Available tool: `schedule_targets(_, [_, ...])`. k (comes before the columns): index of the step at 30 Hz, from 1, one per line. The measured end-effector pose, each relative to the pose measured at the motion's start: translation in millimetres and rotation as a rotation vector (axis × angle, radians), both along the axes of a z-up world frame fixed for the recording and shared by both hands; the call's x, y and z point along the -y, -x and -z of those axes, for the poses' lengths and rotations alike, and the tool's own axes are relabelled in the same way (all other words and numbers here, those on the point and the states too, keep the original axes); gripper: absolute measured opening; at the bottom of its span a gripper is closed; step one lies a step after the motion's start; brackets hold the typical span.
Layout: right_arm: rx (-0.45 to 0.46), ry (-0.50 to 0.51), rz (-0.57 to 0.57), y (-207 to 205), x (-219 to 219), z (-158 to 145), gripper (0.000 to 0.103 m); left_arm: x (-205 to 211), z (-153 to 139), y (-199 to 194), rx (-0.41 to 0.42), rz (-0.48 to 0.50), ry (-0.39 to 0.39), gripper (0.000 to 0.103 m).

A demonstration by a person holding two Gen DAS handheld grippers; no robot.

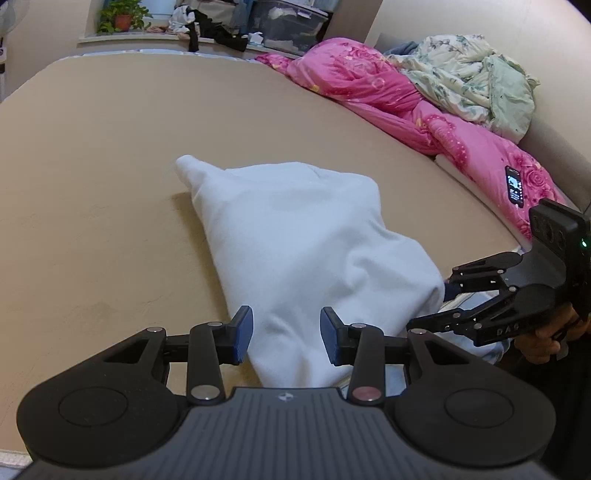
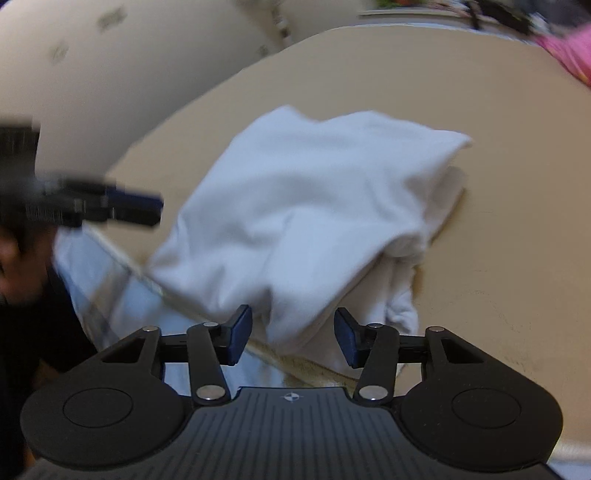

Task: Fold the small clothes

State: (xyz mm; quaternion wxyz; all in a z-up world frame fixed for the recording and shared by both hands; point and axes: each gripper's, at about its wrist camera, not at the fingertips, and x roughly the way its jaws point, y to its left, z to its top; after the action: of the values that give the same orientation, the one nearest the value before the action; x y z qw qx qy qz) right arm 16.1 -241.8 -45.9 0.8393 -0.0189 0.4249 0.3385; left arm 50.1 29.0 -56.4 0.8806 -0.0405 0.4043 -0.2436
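Observation:
A white garment (image 1: 295, 236) lies bunched in a rough fold on the beige bed (image 1: 110, 147), with its near end over the bed's front edge. My left gripper (image 1: 286, 339) hovers over that near end. It is open, and the cloth shows in the gap between the blue pads (image 1: 242, 339) without being pinched. In the left wrist view my right gripper (image 1: 432, 302) comes in from the right, its fingers spread beside the garment's right edge. In the right wrist view the right gripper (image 2: 291, 338) is open over the hanging part of the garment (image 2: 314, 192). The left gripper's fingers (image 2: 140, 205) show blurred at the left.
A pink quilt (image 1: 369, 85) and a pale green floral quilt (image 1: 472, 74) are heaped along the bed's right side. A phone (image 1: 514, 184) lies on the pink one. A sill at the back holds a potted plant (image 1: 123, 18), dark clothes and a plastic box (image 1: 288, 22). A person's hand (image 1: 543, 339) holds the right gripper.

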Motion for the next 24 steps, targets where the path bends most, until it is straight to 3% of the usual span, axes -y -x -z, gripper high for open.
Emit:
schedule_targets(2, [0.013, -0.005, 0.001, 0.1, 0.2, 0.6, 0.009, 0.4, 0.6, -0.7, -0.006, -0.004, -0.001, 0.049])
schedule_targets(5, [0.057, -0.062, 0.006, 8.8, 15.0, -13.1, 0.005, 5.4, 6.9, -4.4, -0.037, -0.009, -0.018, 0.064])
schedule_targets(9, [0.191, -0.142, -0.017, 27.7, 51.7, -44.1, 0.004, 9.0, 20.6, -8.3, -0.087, -0.003, -0.037, 0.064])
schedule_targets(11, [0.159, -0.143, -0.035, 32.5, 69.6, -45.9, 0.004, 10.6, 26.5, -9.5, -0.111, 0.007, -0.054, 0.064])
schedule_targets(15, [0.048, 0.165, -0.013, 22.5, 69.1, -4.1, 0.0, 15.2, 37.3, -11.4, -0.149, 0.038, -0.104, 0.064])
schedule_targets(16, [0.041, 0.196, 0.008, 19.5, 71.5, -0.6, 0.0, 15.6, 36.7, -11.3, -0.143, 0.042, -0.104, 0.064])
schedule_targets(18, [0.069, 0.137, 0.091, 13.4, 84.3, -10.8, 0.001, 14.9, 30.4, -11.0, -0.113, 0.034, -0.087, 0.064])
schedule_targets(20, [0.112, -0.009, 0.202, 6.9, 97.1, -28.5, 0.004, 13.5, 20.2, -9.3, -0.061, 0.013, -0.057, 0.064])
schedule_targets(24, [0.173, -0.244, 0.2, -1.7, 85.9, -48.3, 0.011, 16.2, 8.0, -8.2, 0.02, 0.002, -0.015, 0.064])
